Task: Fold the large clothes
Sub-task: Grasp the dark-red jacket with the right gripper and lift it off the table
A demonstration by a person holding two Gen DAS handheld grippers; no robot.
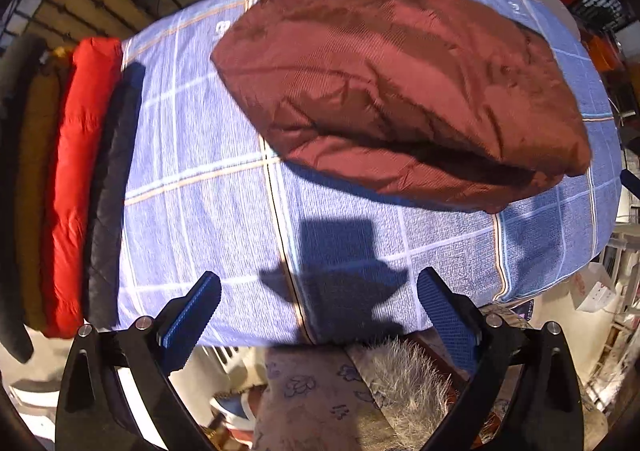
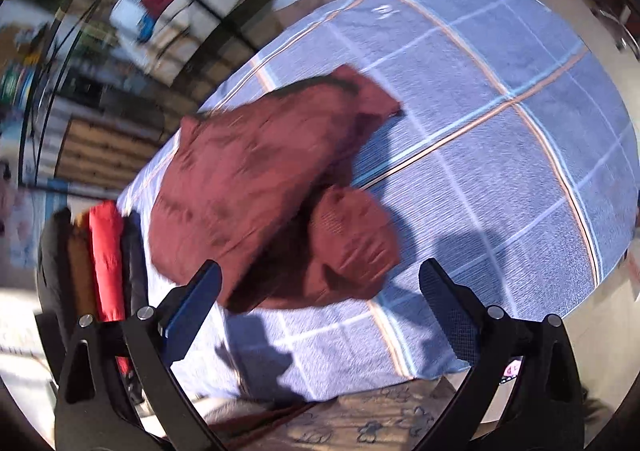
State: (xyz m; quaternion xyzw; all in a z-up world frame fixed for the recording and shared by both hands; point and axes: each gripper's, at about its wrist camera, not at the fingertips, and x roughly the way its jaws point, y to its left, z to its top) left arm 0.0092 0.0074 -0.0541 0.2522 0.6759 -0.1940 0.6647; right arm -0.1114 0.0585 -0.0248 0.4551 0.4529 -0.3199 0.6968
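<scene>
A maroon padded jacket [image 1: 392,91] lies folded into a bulky bundle on the table's blue checked cloth [image 1: 208,203]. It also shows in the right wrist view [image 2: 256,187], blurred, with a rounded fold [image 2: 352,243] at its near side. My left gripper [image 1: 318,303] is open and empty, above the table's near edge, short of the jacket. My right gripper [image 2: 320,291] is open and empty, just in front of the jacket's near edge.
A stack of folded garments, red [image 1: 76,187], dark grey [image 1: 112,211], mustard [image 1: 34,187], lies at the table's left end, also in the right wrist view [image 2: 106,251]. A floral cushion [image 1: 316,395] and grey fur [image 1: 404,379] sit below the near edge. Railings and clutter surround the table.
</scene>
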